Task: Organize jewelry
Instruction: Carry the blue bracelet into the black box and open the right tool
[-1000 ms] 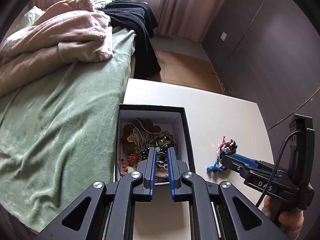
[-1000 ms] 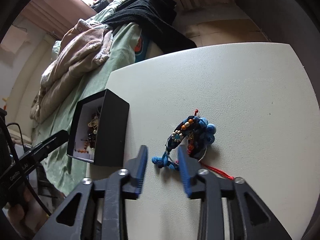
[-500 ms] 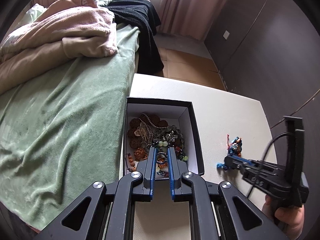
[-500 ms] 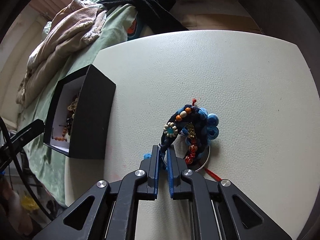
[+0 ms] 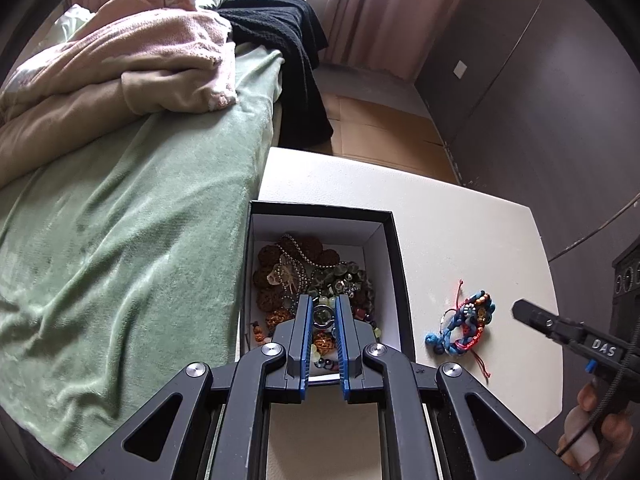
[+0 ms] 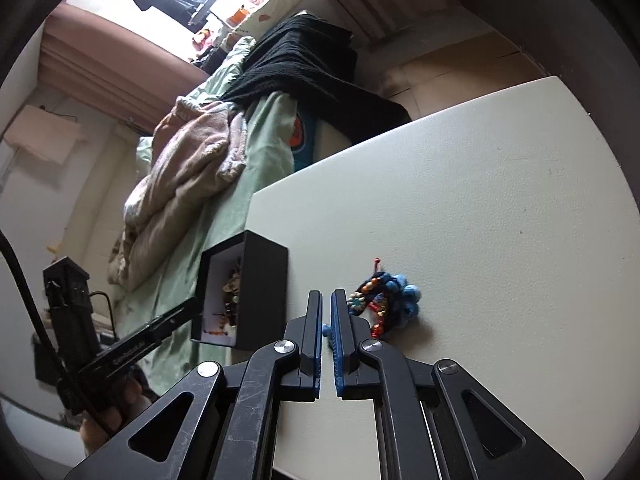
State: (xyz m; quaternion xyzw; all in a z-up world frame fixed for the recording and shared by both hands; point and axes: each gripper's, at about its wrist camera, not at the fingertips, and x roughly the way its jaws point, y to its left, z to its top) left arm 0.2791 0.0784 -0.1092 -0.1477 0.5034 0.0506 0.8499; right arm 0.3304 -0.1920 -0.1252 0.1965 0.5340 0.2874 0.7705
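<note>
A black box with a white lining holds a heap of bead necklaces and bracelets at the table's left edge; it also shows in the right wrist view. A blue braided bracelet with red cord lies on the white table right of the box, and it shows in the right wrist view. My left gripper hovers over the box, jaws narrowly apart around a small ring-like piece. My right gripper is shut and empty, raised just left of the bracelet.
The white table stands against a bed with a green blanket, a pink-beige blanket and a black cloth. A dark wardrobe wall runs on the right. Cardboard covers the floor beyond the table.
My right gripper closed at the bracelet's blue tail, then drew back and up; the bracelet stays on the table. My left gripper stayed over the box.
</note>
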